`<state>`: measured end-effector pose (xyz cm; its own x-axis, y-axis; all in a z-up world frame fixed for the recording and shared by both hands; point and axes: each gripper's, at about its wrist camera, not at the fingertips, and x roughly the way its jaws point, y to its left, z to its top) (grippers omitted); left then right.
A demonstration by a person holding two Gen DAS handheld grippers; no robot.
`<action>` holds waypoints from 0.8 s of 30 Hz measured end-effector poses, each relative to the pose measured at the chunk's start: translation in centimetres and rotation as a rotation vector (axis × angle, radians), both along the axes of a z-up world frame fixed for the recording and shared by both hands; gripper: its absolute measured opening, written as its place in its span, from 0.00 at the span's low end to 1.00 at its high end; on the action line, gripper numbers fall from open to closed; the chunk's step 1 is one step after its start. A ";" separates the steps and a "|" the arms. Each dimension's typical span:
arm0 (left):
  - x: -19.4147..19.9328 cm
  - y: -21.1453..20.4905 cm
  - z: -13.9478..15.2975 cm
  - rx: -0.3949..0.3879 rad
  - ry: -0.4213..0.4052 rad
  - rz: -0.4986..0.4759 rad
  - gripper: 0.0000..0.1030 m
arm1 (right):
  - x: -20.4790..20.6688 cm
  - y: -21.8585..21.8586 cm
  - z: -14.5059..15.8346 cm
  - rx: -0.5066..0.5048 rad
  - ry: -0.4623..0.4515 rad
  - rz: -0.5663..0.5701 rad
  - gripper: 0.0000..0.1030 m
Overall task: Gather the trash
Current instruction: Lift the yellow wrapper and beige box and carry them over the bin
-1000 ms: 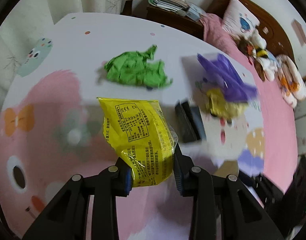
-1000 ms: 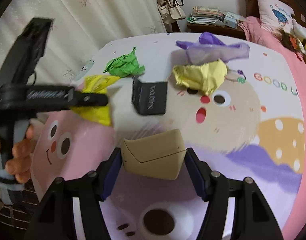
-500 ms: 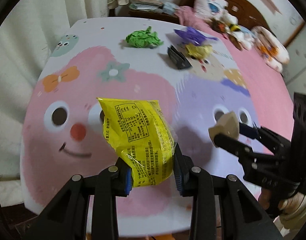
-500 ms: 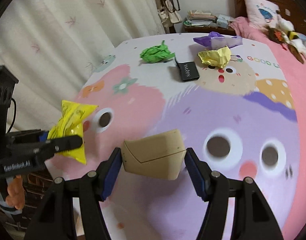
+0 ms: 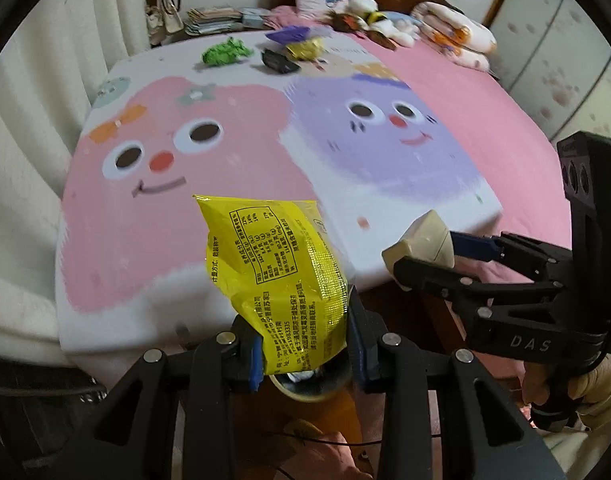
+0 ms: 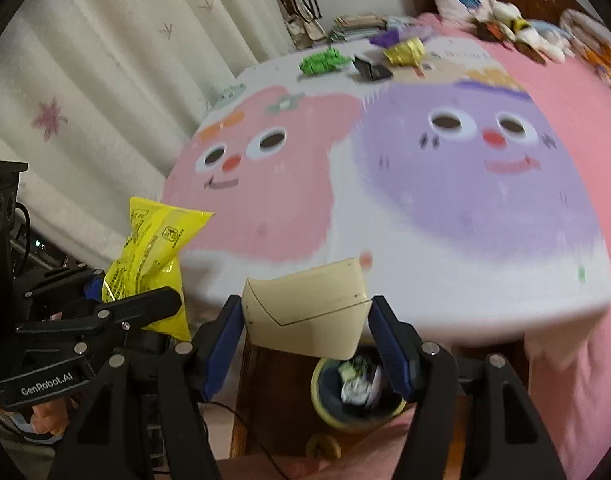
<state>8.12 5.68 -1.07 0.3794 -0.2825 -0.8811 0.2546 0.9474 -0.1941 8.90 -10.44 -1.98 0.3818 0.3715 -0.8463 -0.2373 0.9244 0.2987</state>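
Note:
My left gripper [image 5: 305, 352] is shut on a yellow snack bag [image 5: 281, 272], which stands up between the pads. My right gripper [image 6: 305, 344] is shut on a beige carton [image 6: 305, 312]. Both hang just past the bed's foot edge. Below them on the floor is a yellow-rimmed bin [image 6: 325, 404] with trash inside; in the left wrist view the bin [image 5: 305, 394] shows under the bag. Far off on the bedsheet lie a green paper wad [image 5: 225, 51], a black box [image 5: 279, 62], a yellow paper wad [image 5: 305, 49] and a purple paper [image 5: 287, 34].
The bed [image 5: 209, 264] carries a cartoon sheet with a pink and a purple face. A pale curtain [image 6: 85, 80] hangs along its left side. Plush toys [image 5: 369, 20] and a pillow lie at the headboard, and stacked papers [image 5: 213, 18] sit on a nightstand.
Both grippers have drawn back from the far trash pile, along the bed, to beyond its foot edge. The bin has come into view beneath them. Bag and carton stay gripped.

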 end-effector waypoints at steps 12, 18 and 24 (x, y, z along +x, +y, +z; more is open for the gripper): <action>-5.9 -3.0 -6.5 -0.043 0.177 -0.018 0.31 | -7.5 -2.6 -6.3 -0.025 0.205 -0.080 0.62; -5.8 -5.0 -13.5 -0.048 0.273 0.004 0.31 | -8.6 -4.3 -13.8 -0.021 0.314 -0.126 0.62; -5.2 -7.3 -20.6 -0.008 0.322 0.024 0.32 | -8.2 -5.8 -21.5 -0.017 0.385 -0.169 0.62</action>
<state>2.89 -1.66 -21.70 0.0878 -0.2840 -0.9548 0.1568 0.9505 -0.2683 0.72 -16.27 -23.45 0.0905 0.3156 -0.9446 0.0440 0.9463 0.3204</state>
